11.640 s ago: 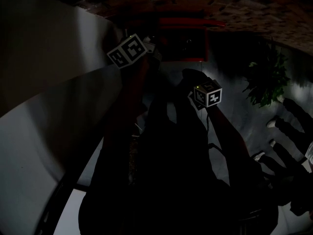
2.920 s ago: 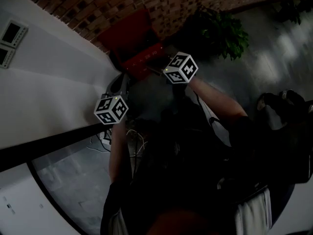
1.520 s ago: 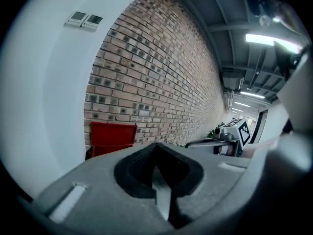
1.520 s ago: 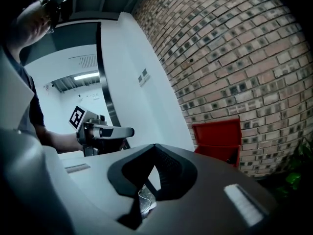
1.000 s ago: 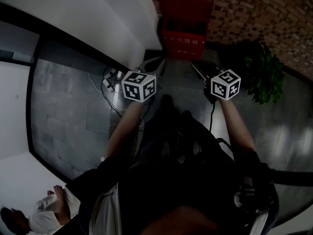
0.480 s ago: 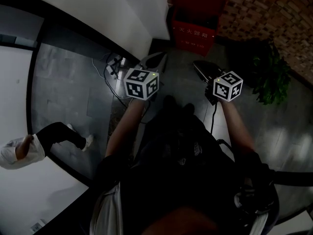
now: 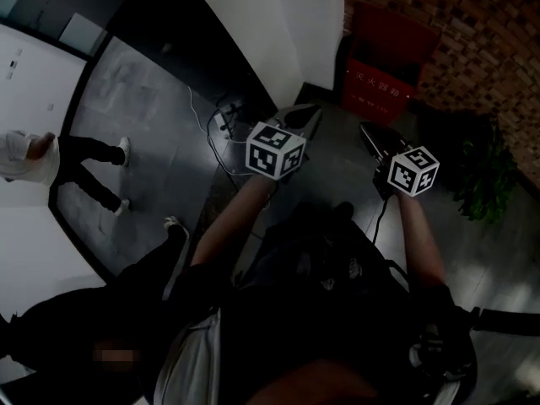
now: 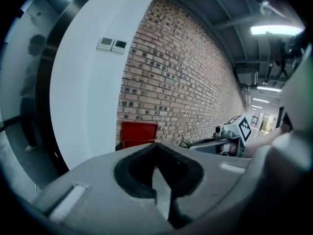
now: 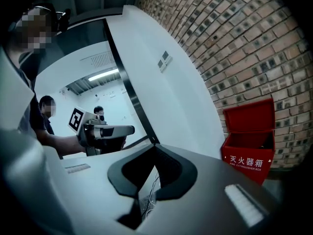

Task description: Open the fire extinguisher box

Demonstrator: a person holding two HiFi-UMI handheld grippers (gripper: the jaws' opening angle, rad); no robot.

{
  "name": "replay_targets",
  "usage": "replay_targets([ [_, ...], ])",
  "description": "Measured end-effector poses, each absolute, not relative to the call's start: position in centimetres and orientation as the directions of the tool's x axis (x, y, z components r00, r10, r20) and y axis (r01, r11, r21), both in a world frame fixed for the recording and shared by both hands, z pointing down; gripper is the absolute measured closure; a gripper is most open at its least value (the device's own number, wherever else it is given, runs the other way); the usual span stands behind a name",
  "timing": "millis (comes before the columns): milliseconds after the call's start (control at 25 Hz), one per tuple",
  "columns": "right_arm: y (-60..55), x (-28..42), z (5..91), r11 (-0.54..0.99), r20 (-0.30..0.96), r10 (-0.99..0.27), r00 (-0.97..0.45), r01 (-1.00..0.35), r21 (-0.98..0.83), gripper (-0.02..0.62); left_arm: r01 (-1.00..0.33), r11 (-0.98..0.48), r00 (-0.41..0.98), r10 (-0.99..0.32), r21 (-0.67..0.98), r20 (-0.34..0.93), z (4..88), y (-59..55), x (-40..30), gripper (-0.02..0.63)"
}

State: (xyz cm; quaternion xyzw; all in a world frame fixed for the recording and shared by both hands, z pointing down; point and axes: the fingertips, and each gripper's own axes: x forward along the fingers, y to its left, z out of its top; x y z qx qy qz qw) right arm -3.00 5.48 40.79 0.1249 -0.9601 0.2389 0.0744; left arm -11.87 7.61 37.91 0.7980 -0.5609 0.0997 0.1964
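Holding both tools out ahead of the body, level-ish, well short of the box.

left gripper [image 7: 297, 121]: jaws clenched tip to tip with nothing between them, only the diamond cutout in the pads showing. Its marker cube [image 7: 276, 150] sits over the hand.

right gripper [image 7: 377, 139]: same state, jaws pressed together and empty. Floor and a bit of white cable are visible through its cutout. Neither gripper touches anything.

fire extinguisher box [image 7: 381, 76]: red, standing on the floor at the edge along the brick wall [image 7: 472, 24], just beside the corner where the white wall [image 7: 287, 24] meets the brick. The lid is already up and stands back against the brick. The top opening is exposed, but the interior is dark and the contents can't be made out. The front panel has white Chinese characters with "FIRE EXTINGUISHER BOX" beneath. In the left gripper view the box sits just above the jaw tips; in the right gripper view it is off to the right.

Other items:
- potted plant [image 7: 485, 180]: on the floor by the brick wall, right of the box and apart from it.
- power strip [image 7: 221, 123]: at the foot of the white wall with white cables, left of the left gripper.
- wall panels [image 8: 111, 44]: two of them, high on the white wall.
- bystander [image 7: 51, 154]: white top and dark trousers, at the far left edge of the floor.
- second person [image 7: 110, 310]: in dark clothes, lower left, close by.
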Motion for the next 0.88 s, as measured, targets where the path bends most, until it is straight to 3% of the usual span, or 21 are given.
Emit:
replay_targets([
  [360, 11.3, -8.9, 36.9, 0.913, 0.158, -0.215, -0.964, -0.256, -0.319, 0.595, -0.931, -0.338, 0.362, -0.907, 0.139, 0.218, 33.6, 13.5, -17.1, 0.605],
  [720, 16.0, -10.4, 35.8, 0.891, 0.158, -0.281, -0.947, -0.318, -0.324, 0.594, -0.892, -0.392, 0.439, -0.871, 0.227, 0.221, 34.9, 17.1, -18.8, 0.606],
  [880, 18.0, -8.0, 35.9, 0.865, 0.185, -0.334, -0.924, -0.379, -0.33, 0.595, -0.864, -0.445, 0.493, -0.843, 0.235, 0.214, 34.6, 18.8, -16.4, 0.605],
])
